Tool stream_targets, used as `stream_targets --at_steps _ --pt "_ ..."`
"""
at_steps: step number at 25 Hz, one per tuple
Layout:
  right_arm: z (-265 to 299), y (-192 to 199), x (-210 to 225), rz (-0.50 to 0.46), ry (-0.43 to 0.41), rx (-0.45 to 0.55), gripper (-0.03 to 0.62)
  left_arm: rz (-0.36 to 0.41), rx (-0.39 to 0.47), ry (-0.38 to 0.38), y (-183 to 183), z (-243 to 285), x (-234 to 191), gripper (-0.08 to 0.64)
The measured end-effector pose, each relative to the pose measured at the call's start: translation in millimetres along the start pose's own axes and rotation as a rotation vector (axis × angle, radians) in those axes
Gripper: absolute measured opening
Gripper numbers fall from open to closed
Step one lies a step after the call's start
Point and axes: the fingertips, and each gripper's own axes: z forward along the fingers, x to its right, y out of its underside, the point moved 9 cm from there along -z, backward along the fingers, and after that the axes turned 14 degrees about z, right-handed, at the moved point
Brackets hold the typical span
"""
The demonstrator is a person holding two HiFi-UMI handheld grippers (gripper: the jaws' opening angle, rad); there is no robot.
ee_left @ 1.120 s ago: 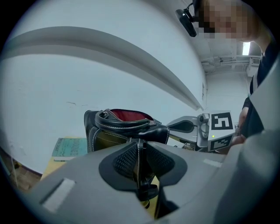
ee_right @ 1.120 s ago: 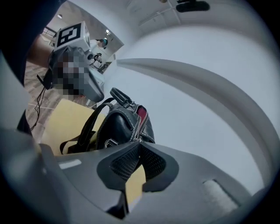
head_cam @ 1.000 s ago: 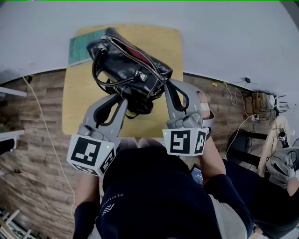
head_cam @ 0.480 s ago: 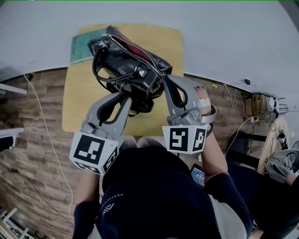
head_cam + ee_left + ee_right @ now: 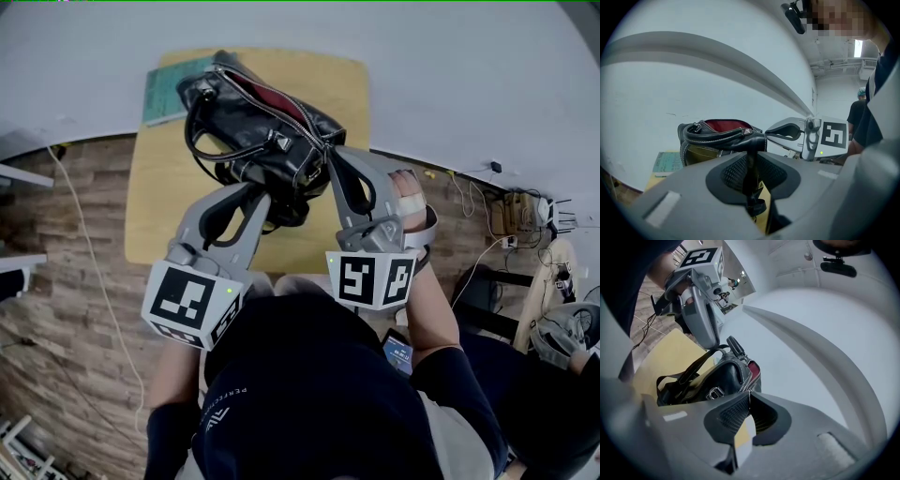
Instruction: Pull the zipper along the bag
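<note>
Black leather bag point(image 5: 253, 122) is on the far half of the wooden table point(image 5: 342, 89), with its far end over a green mat point(image 5: 167, 94) at the table's far-left corner. The mouth is open and facing up, and red lining shows between two rows of metal zipper point(image 5: 281, 103) teeth. Dark carry handles point(image 5: 202, 141) loop off the near-left side, and there's a small metal badge on the side panel.

Left gripper point(image 5: 255, 195) has its jaws pinching a black leather strap point(image 5: 750, 168) hanging from the bag's near side. Right gripper point(image 5: 330, 161) has its jaws pressed together at the tips on the near-right end of the zipper point(image 5: 752, 378). The pull itself is too small to make out.

The table's far edge sits close to the white wall. The near half of the tabletop is bare, and wood-plank floor shows on both sides. The bag's near-right end is near the table's right edge, not over it.

The long axis runs diagonally from far-left to near-right. The zipper line follows that axis and ends at the right gripper. The two grippers sit just beside each other at the near-right end.
</note>
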Motion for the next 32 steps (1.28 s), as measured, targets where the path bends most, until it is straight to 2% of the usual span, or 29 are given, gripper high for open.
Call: stream_targets --at_steps 3,9,14,23,29,32 --pt "1.4 -1.5 -0.8 -0.032 -0.014 0.013 0.014 0.002 -0.003 0.01 -2.4 2.2 -1.2 0.083" --pt "-12.4 6.5 6.8 -0.108 -0.107 0.067 0.012 0.017 0.009 0.033 -14.2 18.4 8.6 0.083" --pt "-15.7 8.3 7.0 -0.133 -0.131 0.056 0.012 0.032 -0.004 0.056 -16.3 23.3 9.9 0.086" --pt "-14.5 11.8 12.3 -0.143 -0.233 0.052 0.012 0.07 0.004 0.056 -20.2 24.1 12.6 0.087" --pt "-16.5 14.4 16.8 -0.201 -0.296 0.07 0.012 0.152 0.005 0.041 -28.8 26.1 19.8 0.089" --pt "-16.8 13.4 19.5 -0.239 -0.322 0.085 0.012 0.238 -0.025 0.004 -37.4 28.0 24.2 0.103"
